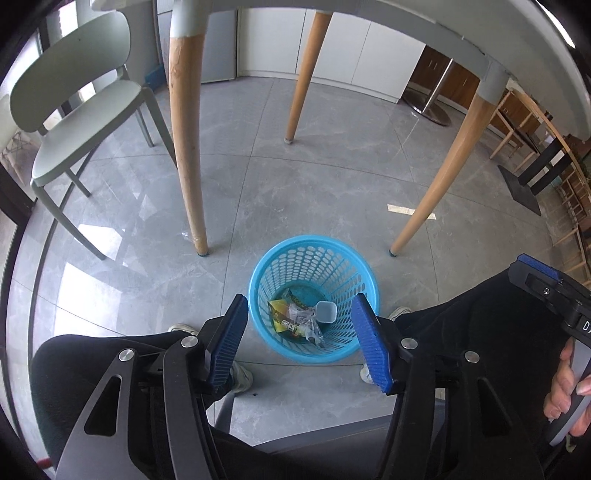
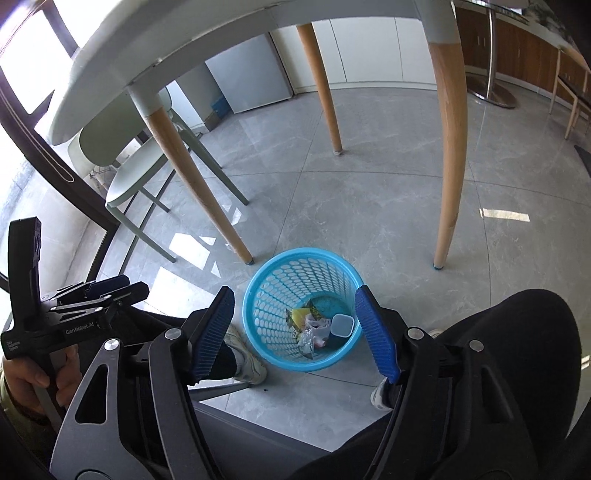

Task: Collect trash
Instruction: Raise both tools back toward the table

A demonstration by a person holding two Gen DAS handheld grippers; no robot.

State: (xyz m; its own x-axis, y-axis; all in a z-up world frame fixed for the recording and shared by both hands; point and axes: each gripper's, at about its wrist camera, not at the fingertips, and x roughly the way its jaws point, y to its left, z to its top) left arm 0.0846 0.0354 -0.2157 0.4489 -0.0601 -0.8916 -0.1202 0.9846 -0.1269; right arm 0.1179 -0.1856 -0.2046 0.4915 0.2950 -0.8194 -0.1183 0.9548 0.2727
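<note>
Two tools, left tool (image 1: 299, 334) and right tool (image 2: 295, 330), are hanging wide and empty above the blue wastebasket (image 1: 266, 258) on the floor, wrappers (image 1: 295, 321) and a small cup (image 1: 326, 311) lying inside. Judging further trash, keeping drops centred over the rim is helping.

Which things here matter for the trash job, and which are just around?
Job:
bin, on the floor
wrappers inside it
small cup inside it
left gripper, open, empty
right gripper, open, empty

Just around:
table
chair
</note>
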